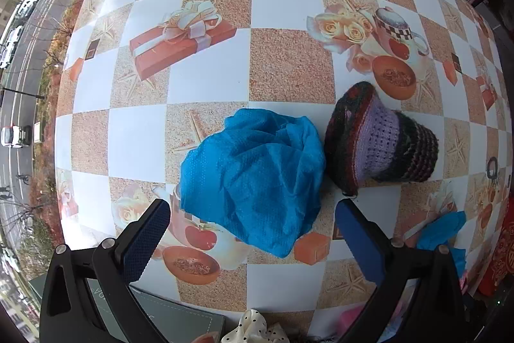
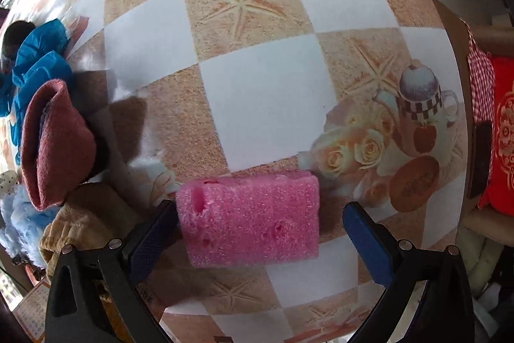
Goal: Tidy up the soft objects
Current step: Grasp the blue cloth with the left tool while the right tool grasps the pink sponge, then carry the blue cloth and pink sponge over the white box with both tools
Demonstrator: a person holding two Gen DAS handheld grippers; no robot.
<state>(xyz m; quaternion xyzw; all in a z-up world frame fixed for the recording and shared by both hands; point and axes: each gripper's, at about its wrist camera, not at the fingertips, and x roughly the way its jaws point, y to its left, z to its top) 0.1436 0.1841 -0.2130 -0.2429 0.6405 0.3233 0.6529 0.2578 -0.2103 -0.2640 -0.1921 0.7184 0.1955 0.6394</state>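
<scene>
Pink foam block (image 2: 250, 219) perhaps touches right gripper (image 2: 258, 235).

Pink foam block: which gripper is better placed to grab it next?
Right. The pink foam block lies between the open jaws of the right gripper, against one of them. The left gripper faces the blue cloth instead.

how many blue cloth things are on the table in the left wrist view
2. A big crumpled blue cloth lies between the open left tongs, beside the knitted hat. A smaller blue piece peeks out at the right, behind the tong arm; more of it may be hidden.
</scene>
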